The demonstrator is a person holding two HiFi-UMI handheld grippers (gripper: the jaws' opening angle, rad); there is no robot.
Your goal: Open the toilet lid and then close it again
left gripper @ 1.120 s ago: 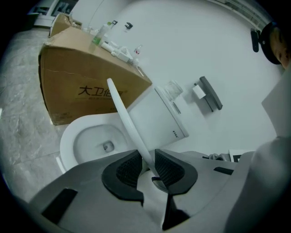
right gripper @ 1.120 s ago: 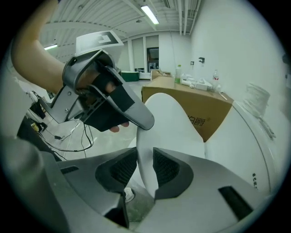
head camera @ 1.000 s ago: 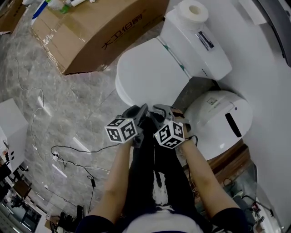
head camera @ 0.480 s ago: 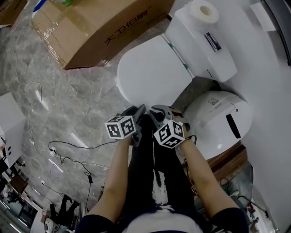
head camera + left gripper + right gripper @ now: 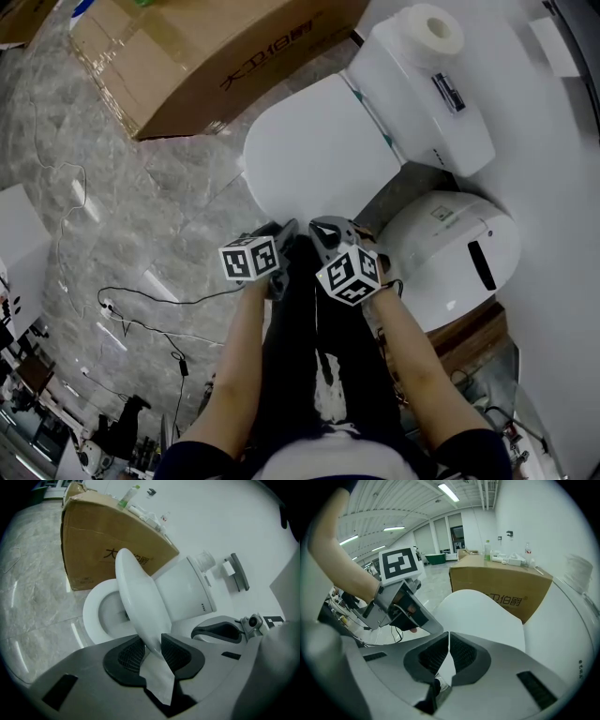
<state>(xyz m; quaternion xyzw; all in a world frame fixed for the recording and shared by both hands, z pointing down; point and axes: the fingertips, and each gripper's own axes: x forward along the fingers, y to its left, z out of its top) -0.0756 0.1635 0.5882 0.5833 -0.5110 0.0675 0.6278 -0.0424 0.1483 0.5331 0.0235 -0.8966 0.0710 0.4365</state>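
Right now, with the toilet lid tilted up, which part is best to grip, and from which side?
Probably the thin front rim of the toilet lid, farthest from the tank. Come from the front of the bowl, one jaw on each face: tilted up, that edge stands free on both sides.

The toilet lid [image 5: 319, 150] is smooth, glossy white plastic; the floor [image 5: 141, 206] is polished grey stone with a marble pattern; the cardboard box [image 5: 216, 56] is matt brown, with shiny tape [image 5: 98, 70].
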